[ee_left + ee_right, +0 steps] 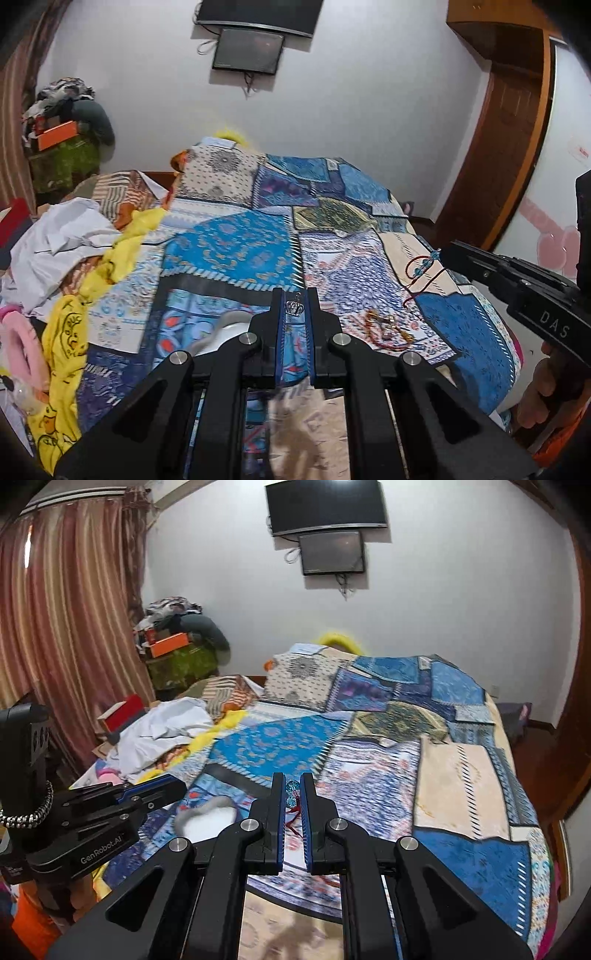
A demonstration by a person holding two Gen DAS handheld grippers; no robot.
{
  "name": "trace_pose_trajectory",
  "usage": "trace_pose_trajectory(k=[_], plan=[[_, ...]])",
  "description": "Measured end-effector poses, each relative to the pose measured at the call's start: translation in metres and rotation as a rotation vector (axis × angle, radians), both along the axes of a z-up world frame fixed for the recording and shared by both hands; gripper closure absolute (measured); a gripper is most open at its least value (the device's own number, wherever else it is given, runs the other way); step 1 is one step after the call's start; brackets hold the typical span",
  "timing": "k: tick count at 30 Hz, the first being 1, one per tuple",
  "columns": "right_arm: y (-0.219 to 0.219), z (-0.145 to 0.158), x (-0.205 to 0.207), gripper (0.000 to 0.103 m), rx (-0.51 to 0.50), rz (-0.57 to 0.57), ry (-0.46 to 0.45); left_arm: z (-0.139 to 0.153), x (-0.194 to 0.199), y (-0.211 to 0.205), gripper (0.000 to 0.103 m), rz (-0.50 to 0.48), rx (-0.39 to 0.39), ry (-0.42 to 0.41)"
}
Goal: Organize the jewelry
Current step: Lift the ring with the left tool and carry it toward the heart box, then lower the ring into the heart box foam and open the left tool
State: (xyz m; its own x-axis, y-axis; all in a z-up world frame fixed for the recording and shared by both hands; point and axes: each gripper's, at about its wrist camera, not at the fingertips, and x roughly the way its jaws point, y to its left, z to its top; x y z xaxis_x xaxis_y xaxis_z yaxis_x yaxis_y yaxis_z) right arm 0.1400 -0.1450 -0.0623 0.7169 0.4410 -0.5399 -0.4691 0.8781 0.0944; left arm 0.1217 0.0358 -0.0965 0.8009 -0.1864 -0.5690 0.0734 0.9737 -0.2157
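Note:
My left gripper (294, 295) is shut on a small silver crown pendant (294, 306), held above the patchwork bedspread (229, 251). My right gripper (291, 781) is shut on a red cord bracelet with blue beads (293, 794); in the left wrist view the bracelet (424, 267) hangs from the right gripper's tip (448, 251) at the right. An orange beaded bracelet (384, 328) lies on the bedspread right of my left gripper. A white dish (210, 818) sits on the bed below the left gripper (173, 781); it also shows behind my left finger (229, 326).
Crumpled white cloth (62, 236) and yellow duck-print fabric (70, 332) pile up on the bed's left side. A pink hair band (18, 343) lies at far left. Two dark screens (328, 528) hang on the wall. A wooden door (509, 122) stands at right.

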Motion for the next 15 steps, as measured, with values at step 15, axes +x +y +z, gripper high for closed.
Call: trace_pose_trajectory(k=[15], plan=[[0.078, -0.018, 0.005, 0.096, 0.011, 0.175, 0.049, -0.013, -0.011, 0.056, 0.095, 0.095, 0.003, 0.019]])
